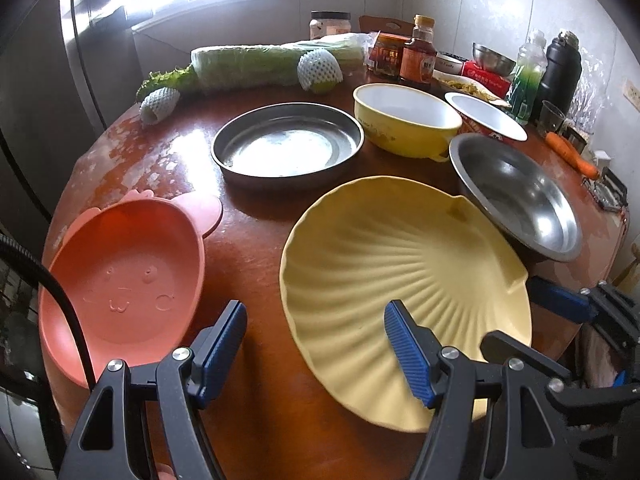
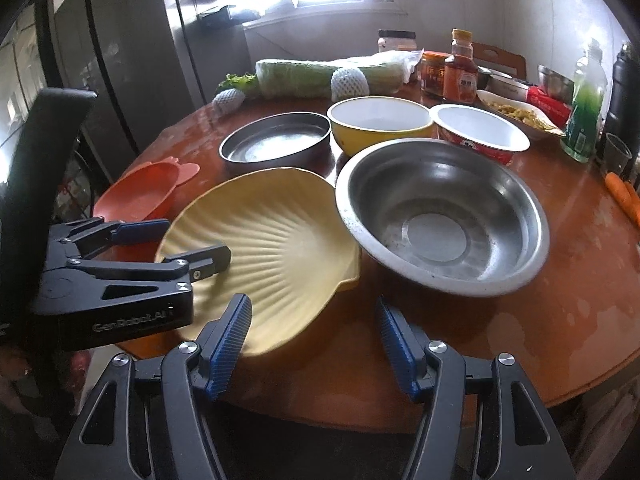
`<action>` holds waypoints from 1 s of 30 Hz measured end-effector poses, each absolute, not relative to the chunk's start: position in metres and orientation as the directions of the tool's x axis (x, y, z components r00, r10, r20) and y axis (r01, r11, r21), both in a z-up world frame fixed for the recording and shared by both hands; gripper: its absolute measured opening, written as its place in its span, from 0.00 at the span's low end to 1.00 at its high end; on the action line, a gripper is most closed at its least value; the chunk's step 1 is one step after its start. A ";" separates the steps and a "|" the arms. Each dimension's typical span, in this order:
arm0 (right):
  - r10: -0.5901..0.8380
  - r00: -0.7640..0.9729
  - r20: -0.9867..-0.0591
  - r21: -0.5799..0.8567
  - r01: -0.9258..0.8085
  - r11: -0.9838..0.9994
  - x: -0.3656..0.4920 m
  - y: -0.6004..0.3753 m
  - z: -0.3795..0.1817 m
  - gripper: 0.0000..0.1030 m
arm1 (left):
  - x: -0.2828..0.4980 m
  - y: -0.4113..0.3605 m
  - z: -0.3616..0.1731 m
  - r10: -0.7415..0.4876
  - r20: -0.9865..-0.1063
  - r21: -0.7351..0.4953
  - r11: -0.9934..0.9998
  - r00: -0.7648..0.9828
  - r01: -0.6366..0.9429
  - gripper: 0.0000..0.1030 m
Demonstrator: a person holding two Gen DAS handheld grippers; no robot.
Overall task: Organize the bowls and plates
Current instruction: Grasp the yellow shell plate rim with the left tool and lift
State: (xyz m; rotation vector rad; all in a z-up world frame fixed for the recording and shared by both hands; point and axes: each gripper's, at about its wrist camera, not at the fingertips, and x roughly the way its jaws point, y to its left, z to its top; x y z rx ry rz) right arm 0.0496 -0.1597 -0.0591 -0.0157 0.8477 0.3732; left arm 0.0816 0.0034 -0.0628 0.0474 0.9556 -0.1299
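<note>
A yellow shell-shaped plate (image 1: 404,280) (image 2: 272,252) lies near the table's front edge. Left of it is a pink animal-shaped bowl (image 1: 124,280) (image 2: 140,192), right of it a steel bowl (image 1: 516,196) (image 2: 440,216). Behind stand a steel round pan (image 1: 288,144) (image 2: 276,140), a yellow bowl (image 1: 406,118) (image 2: 380,122) and a red-and-white paper bowl (image 1: 486,114) (image 2: 480,130). My left gripper (image 1: 316,348) (image 2: 180,244) is open, one finger over the plate's near rim. My right gripper (image 2: 314,340) is open and empty at the front edge.
At the back lie wrapped cabbage (image 1: 260,64), foam-netted fruit (image 1: 320,70), sauce jars (image 1: 416,56), a green bottle (image 1: 528,76), a black flask (image 1: 560,68), a dish of food (image 2: 520,114) and a carrot (image 1: 572,156). A fridge (image 2: 132,60) stands left.
</note>
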 end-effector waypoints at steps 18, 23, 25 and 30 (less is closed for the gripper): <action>0.328 0.599 -0.731 0.093 -0.389 0.916 0.055 -0.144 -0.060 0.41 | 0.072 0.003 -0.055 -0.144 -0.811 -0.067 0.986 0.567 0.154 0.50; 0.340 0.607 -0.718 0.075 -0.418 0.905 0.047 -0.134 -0.051 0.41 | 0.062 0.014 -0.043 -0.133 -0.796 -0.069 0.989 0.590 0.130 0.50; 0.348 0.612 -0.710 0.070 -0.431 0.900 0.044 -0.130 -0.046 0.41 | 0.057 0.020 -0.037 -0.131 -0.787 -0.072 0.990 0.603 0.121 0.50; 0.364 0.623 -0.693 0.051 -0.461 0.886 0.041 -0.118 -0.032 0.41 | 0.046 0.034 -0.020 -0.114 -0.762 -0.070 0.993 0.637 0.093 0.50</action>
